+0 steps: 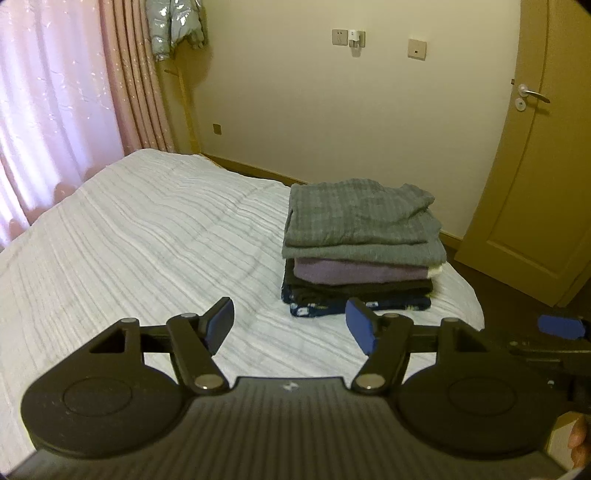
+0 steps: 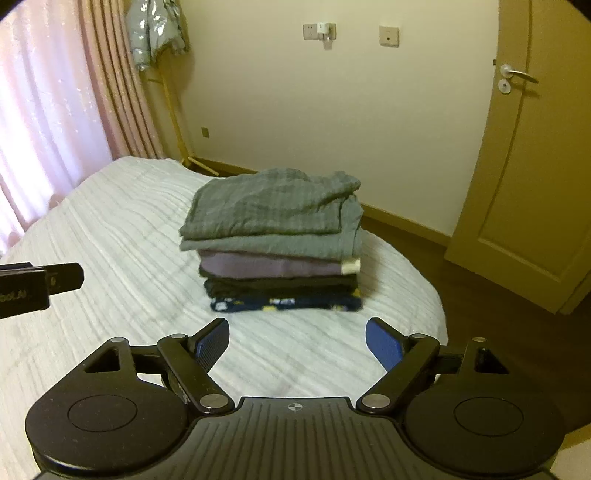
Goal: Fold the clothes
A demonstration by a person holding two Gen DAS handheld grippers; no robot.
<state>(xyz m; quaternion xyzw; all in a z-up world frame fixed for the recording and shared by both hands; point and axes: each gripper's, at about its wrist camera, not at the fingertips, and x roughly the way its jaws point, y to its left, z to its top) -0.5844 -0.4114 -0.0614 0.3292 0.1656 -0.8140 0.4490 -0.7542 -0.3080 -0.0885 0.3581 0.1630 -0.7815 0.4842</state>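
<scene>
White ribbed bedspread fills most of what I see from both wrist cameras, covering the bed [image 1: 147, 236]. On its far right part, near the foot corner, sits the stack of folded clothes [image 1: 362, 243], squared up and resting flat on the cover. I count a grey checked top piece [image 1: 354, 210] with its upper layer slightly rumpled, another grey layer under it, then a mauve garment [image 1: 354, 271], a dark one below that, and a navy patterned piece [image 1: 354, 308] at the bottom touching the bedspread. A pale scrap peeks out at the right edge of the stack; I cannot tell what it belongs to.

My left claw [image 1: 290, 326] hovers over the near part of the bed with its blue-padded fingers spread apart and nothing between them; the stack lies just beyond its right finger. My right claw [image 2: 297, 343] is likewise spread wide and empty, pointed straight at the stack, which sits apart from the fingertips. The right claw's blue pad shows at the edge of the left view, and the left tool's black body juts into the right view.

Behind the bed I see a pink curtain [image 1: 55, 110], a silver jacket [image 1: 173, 29] hanging on a wooden stand, and a closed door [image 1: 535, 184].
</scene>
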